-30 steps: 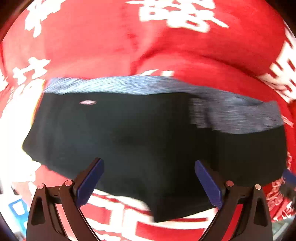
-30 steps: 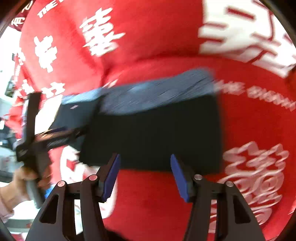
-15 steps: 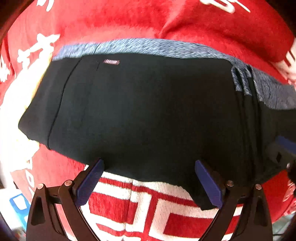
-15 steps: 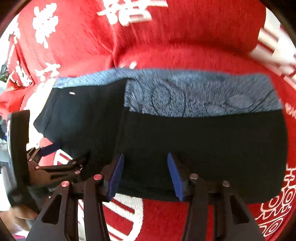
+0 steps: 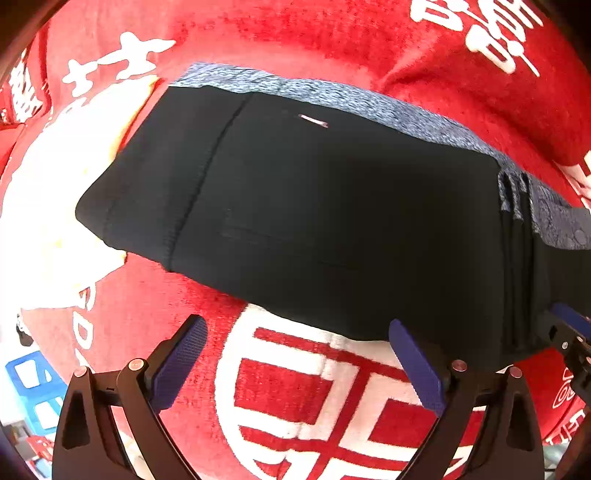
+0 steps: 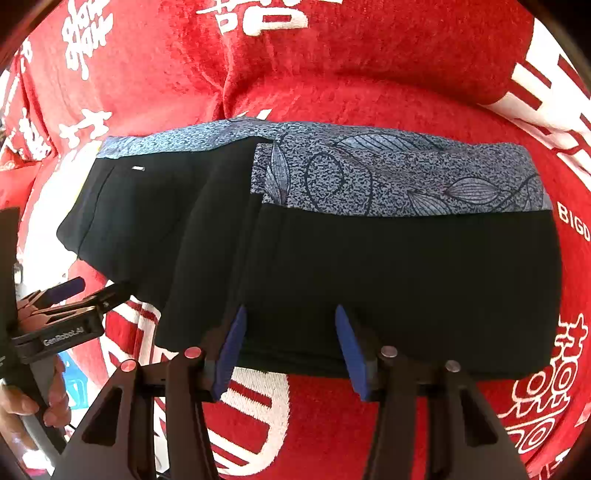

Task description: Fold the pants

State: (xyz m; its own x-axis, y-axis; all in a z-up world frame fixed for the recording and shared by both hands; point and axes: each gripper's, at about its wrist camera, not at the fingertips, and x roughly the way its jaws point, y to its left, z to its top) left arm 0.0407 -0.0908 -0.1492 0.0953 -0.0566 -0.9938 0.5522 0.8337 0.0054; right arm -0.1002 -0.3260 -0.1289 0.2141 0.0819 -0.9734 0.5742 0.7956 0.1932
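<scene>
From the left wrist, black smooth-knit pants with a speckled blue-grey waistband are seen folded on plush red cloth with white characters; the left claw is spread, empty, at 6 o'clock

From the right wrist, the right claw is spread astride the pants' near edge; "GenRobot.AI" is read at 9 o'clock

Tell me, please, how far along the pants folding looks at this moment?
Done: the black pants lie on the red blanket, folded over, patterned waistband showing. In hand: the right gripper straddles the near edge; the left gripper is open over the blanket. Left: any further fold and tidying.
</scene>
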